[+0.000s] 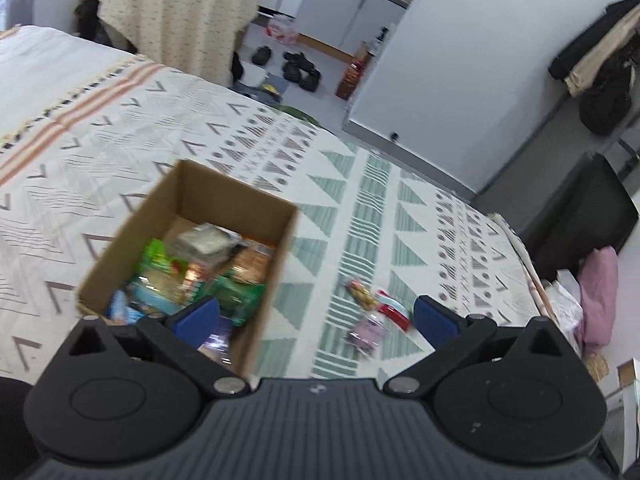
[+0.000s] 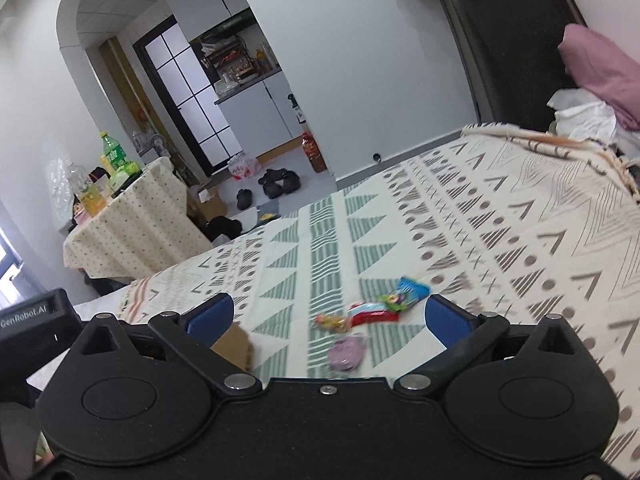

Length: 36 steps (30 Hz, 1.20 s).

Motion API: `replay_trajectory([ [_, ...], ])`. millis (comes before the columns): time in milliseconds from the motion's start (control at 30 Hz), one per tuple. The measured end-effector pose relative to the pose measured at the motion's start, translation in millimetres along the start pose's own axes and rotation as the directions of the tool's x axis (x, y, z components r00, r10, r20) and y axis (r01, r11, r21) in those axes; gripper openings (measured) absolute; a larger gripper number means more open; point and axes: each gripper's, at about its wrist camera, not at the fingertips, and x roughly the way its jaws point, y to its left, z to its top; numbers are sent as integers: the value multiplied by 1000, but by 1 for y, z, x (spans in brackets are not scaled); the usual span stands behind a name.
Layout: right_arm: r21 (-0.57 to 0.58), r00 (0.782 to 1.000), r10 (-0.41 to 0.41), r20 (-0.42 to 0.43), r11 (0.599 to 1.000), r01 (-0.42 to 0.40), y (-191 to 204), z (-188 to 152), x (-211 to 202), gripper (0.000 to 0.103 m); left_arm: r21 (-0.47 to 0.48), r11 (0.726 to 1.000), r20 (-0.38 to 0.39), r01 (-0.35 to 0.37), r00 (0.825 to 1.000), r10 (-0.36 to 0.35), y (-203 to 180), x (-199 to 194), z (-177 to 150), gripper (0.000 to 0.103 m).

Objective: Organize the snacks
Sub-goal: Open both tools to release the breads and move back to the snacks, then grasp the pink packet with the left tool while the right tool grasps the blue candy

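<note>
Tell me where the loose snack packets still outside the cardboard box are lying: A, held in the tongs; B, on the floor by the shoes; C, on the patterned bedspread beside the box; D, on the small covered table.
C: the loose snack packets lie on the patterned bedspread just right of the cardboard box, and both tongs stand open and empty.

The bedspread (image 1: 360, 208) is cream, patterned with green triangles and stripes, grey chevrons and dots. A plain brown cardboard box (image 1: 120, 256) holds green, blue and orange packets. Loose snacks: a red wrapper (image 2: 374, 317), a lilac pouch (image 2: 346, 354), a bright blue packet (image 2: 412, 290). Each hand-held gripper is black with blue pads (image 1: 434, 320).
</note>
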Motion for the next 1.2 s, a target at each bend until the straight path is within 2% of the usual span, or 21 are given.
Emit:
replay_trajectory([
  [67,-7,1000,15,7,1000,-15,-5,1,4,103,12,1000,-28,19,999,-19,-10,8,-1,103],
  [233,33,1000,24,1,999,-24,-25,6,16,103,66,998,-68,15,998,-11,-34,28,-7,103],
  [633,119,996,-2,-84,993,12,-75,8,53,102,94,995,-124,-15,992,26,-63,92,-18,102],
  [833,125,990,18,-141,992,0,-85,5,83,88,69,997,-155,-26,987,37,-67,129,-22,100],
  [933,152,984,27,-174,988,0,-92,5,98,84,65,997,-171,-43,984,54,-68,149,-25,95],
  [1200,204,972,42,-230,979,6,-107,3,134,79,64,993,-246,-95,963,107,-67,201,-36,88],
])
